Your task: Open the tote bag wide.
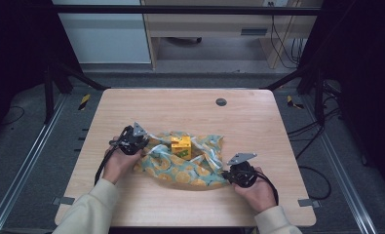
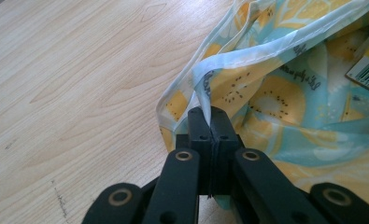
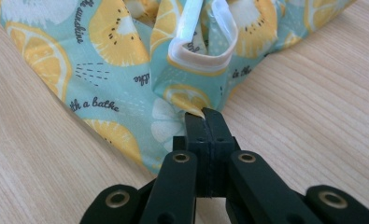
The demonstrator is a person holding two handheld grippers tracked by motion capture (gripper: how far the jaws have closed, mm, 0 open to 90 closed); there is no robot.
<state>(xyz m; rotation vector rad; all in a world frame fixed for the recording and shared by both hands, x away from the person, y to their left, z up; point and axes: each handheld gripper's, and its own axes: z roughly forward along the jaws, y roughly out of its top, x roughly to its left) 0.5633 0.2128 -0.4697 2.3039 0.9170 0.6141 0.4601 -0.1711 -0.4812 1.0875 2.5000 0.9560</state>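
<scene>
1. In the middle of the wooden table [image 1: 258, 122] there's a citrus-print cloth [image 1: 200, 170], teal with lemon and kiwi slices, spread out and a bit rumpled, with a small yellow box [image 1: 181, 146] sitting on it roughly centre, slightly toward the left half.

2. Left gripper [image 2: 210, 122] is clamped tight on the cloth's white-hemmed edge at its left end; in the left gripper view the jaws are fully together with the hem pinched and rising out of them.

3. Right gripper [image 3: 205, 122] does the same at the near right corner: jaws together on a fold of fabric, the looped hem standing just beyond the tips.

4. The bit that matters: the cloth's long axis runs left to right between the two grippers, and the box lies between them, noticeably nearer the left gripper [image 1: 131, 141] than the right gripper [image 1: 234, 175].

5. My guess is both corners get lifted and brought in over the box. The right one has farther to travel, so it could drag the cloth and tip the box.
</scene>
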